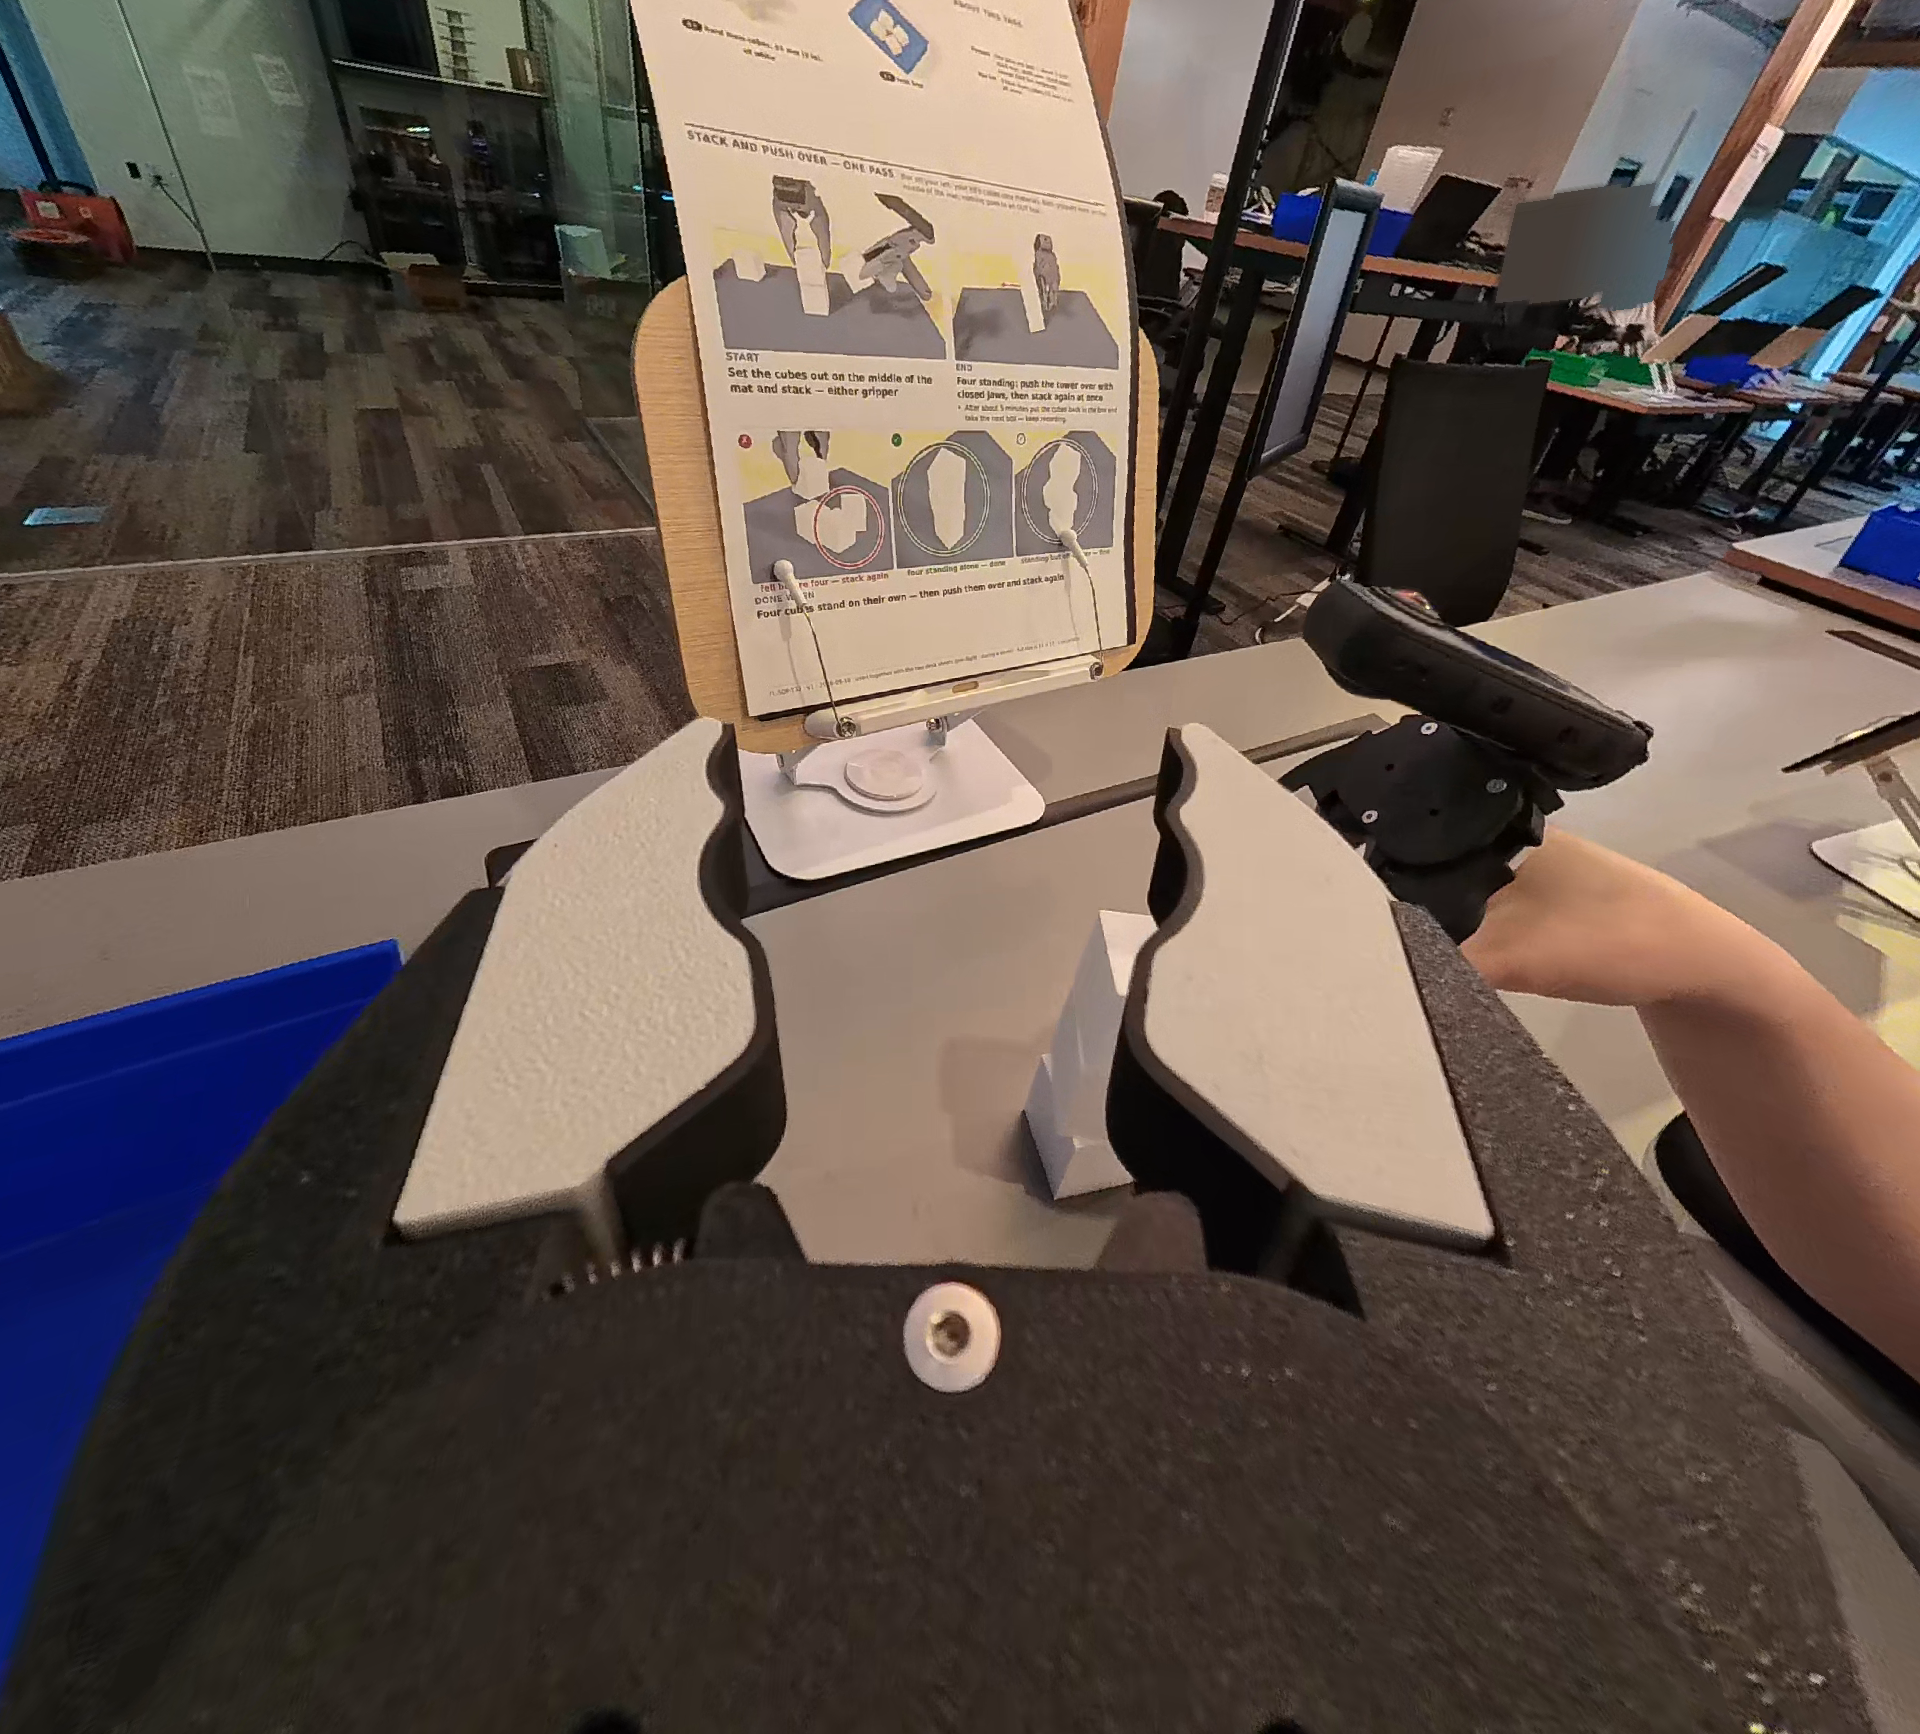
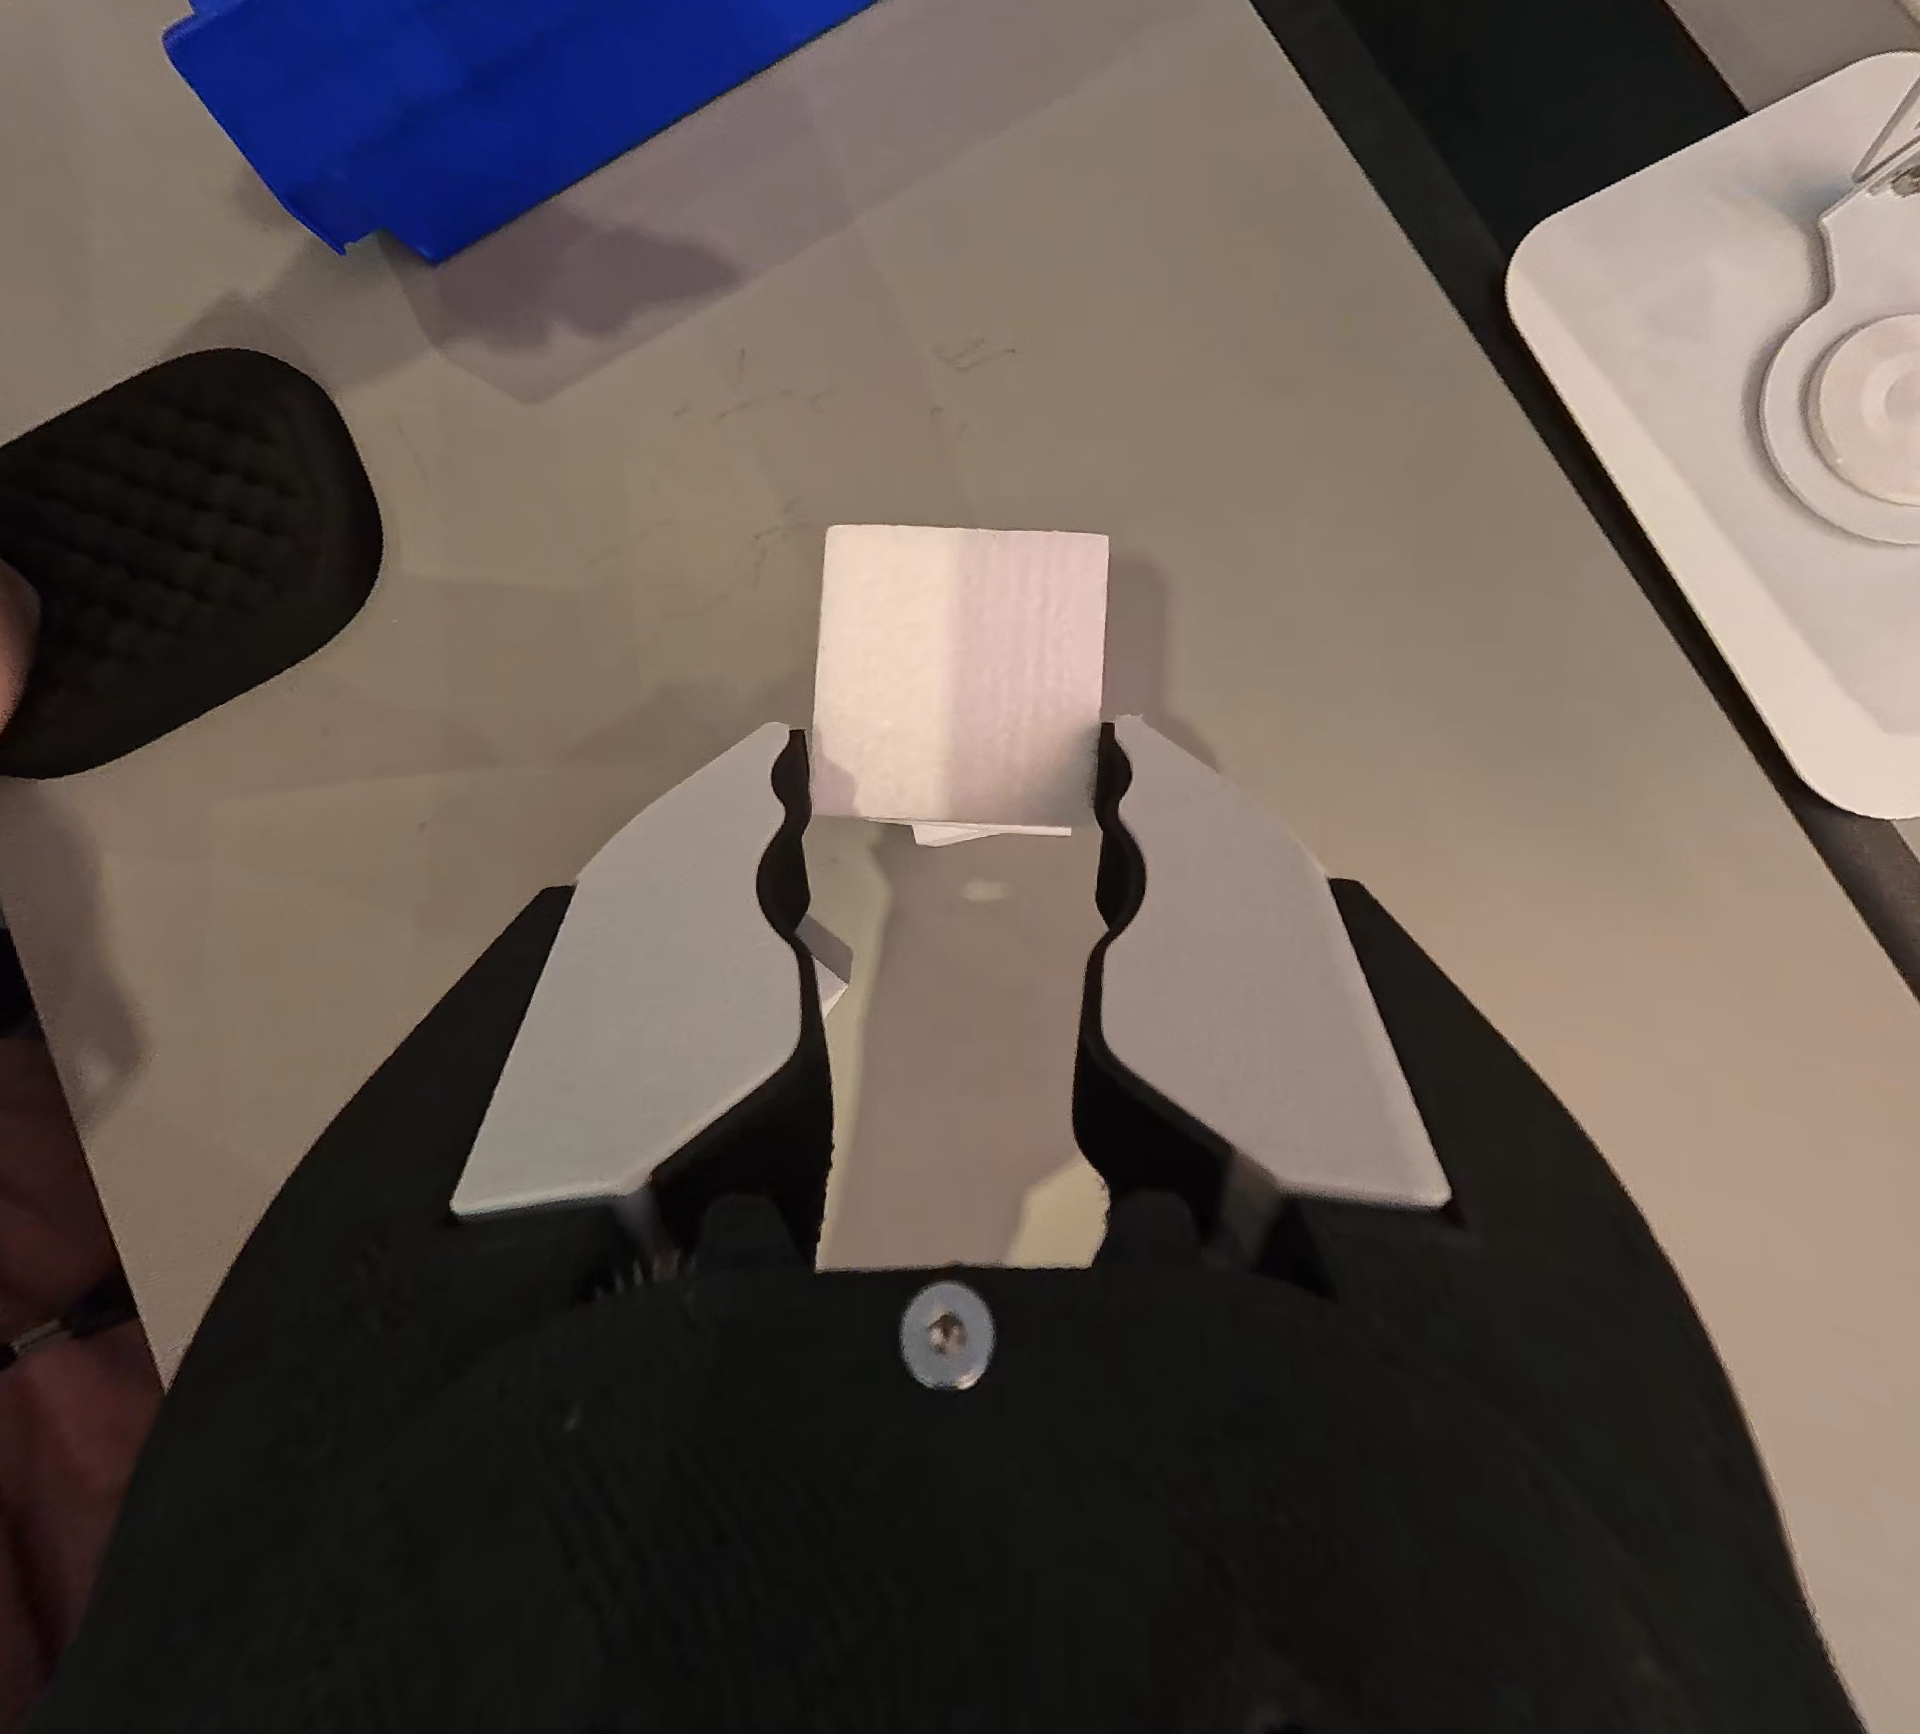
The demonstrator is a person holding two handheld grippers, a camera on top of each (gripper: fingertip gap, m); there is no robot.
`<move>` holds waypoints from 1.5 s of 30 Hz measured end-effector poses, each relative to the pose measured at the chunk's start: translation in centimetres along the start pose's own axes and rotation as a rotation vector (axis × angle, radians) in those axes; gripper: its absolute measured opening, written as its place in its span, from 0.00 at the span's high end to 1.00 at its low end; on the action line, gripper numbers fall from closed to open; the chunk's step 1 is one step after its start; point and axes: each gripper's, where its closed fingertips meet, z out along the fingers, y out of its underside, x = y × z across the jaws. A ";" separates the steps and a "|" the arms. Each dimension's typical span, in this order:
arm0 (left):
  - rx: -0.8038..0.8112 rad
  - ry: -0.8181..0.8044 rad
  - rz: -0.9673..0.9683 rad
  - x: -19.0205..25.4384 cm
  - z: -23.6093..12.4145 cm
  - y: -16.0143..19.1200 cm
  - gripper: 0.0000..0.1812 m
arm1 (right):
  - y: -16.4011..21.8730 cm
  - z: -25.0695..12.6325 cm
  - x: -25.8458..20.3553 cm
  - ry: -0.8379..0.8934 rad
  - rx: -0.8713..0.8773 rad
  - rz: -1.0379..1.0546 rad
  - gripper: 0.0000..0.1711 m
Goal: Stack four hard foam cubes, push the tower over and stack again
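The right tool point(image 2: 954, 754) pinches a white cube point(image 2: 956, 666) by its very tips, looking straight down over the tabletop point(image 2: 1299, 749); slivers of white below it suggest a stack beneath, count hidden; the left tool point(image 1: 940, 905) hangs wide open and empty, with a white tower point(image 1: 1081, 1082) seen just inside its right finger point(image 1: 1278, 1009). Risks: so shallow a tip grip could let the cube twist or slip; a release off-centre could tip the tower; the left finger, so near, could knock it.
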 end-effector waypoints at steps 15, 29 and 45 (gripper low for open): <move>0.041 0.050 -0.034 0.4 -1.0 -1.0 0.57 | 6.8 -5.4 -8.4 -0.261 0.361 -0.635 0.63; -0.019 0.068 -0.008 1.4 0.5 0.3 0.58 | 12.6 4.0 -7.3 -0.524 0.222 -0.582 0.62; -0.050 0.054 -0.004 1.2 1.3 1.0 0.58 | -1.3 -9.1 -4.3 -0.003 0.534 -0.249 0.66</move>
